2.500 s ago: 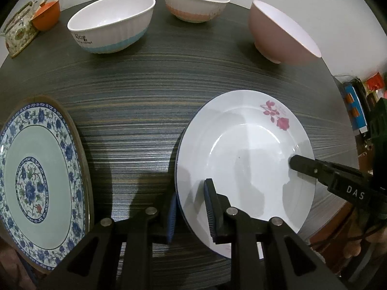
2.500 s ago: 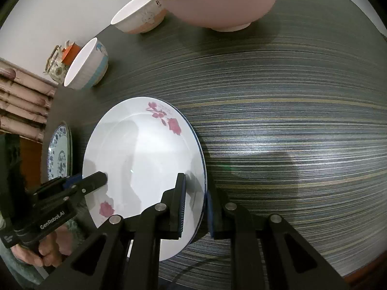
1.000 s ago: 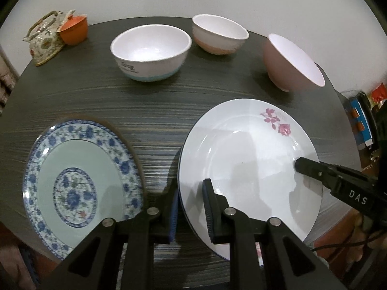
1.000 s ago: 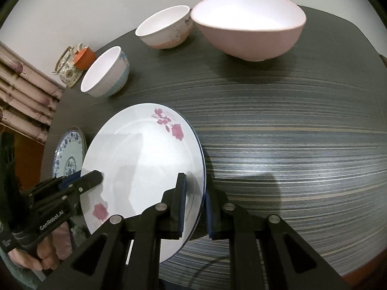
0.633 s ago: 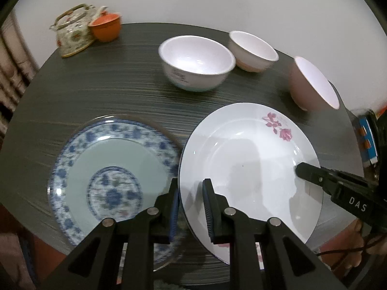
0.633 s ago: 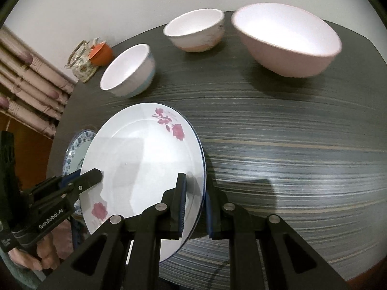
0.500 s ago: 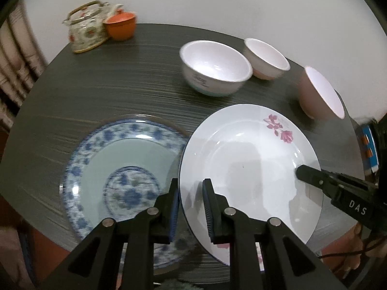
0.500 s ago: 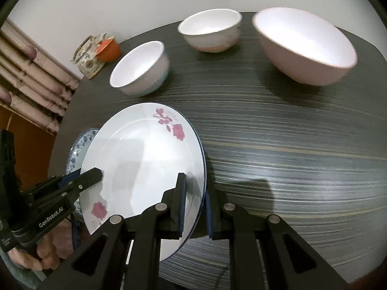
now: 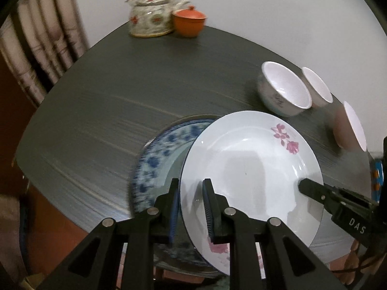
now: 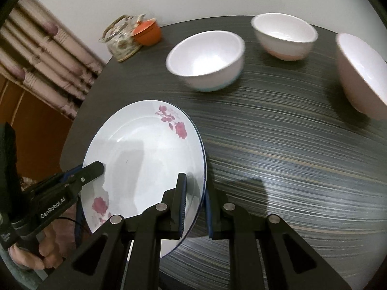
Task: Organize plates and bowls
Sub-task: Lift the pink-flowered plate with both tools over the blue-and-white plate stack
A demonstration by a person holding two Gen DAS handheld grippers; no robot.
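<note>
A white plate with pink roses [image 9: 249, 169] is held in the air by both grippers. My left gripper [image 9: 191, 207] is shut on its near rim, and my right gripper [image 10: 194, 205] is shut on the opposite rim. The plate [image 10: 145, 154] hangs partly over a blue-patterned plate [image 9: 157, 159] that lies on the dark table [image 9: 121, 101]. Three bowls stand on the table: a white bowl with a blue base [image 10: 205, 60], a white bowl with a pink base [image 10: 285, 36] and a pink bowl [image 10: 362, 75].
A floral teapot [image 9: 150, 19] and an orange lidded cup [image 9: 189, 24] stand at the table's far edge by the wall. A striped curtain [image 9: 48, 43] hangs to the left. The table's near edge lies just under the blue plate.
Both grippers have carried the white plate to the left, so it now overlaps the blue plate. The bowls have slid to the right in both views.
</note>
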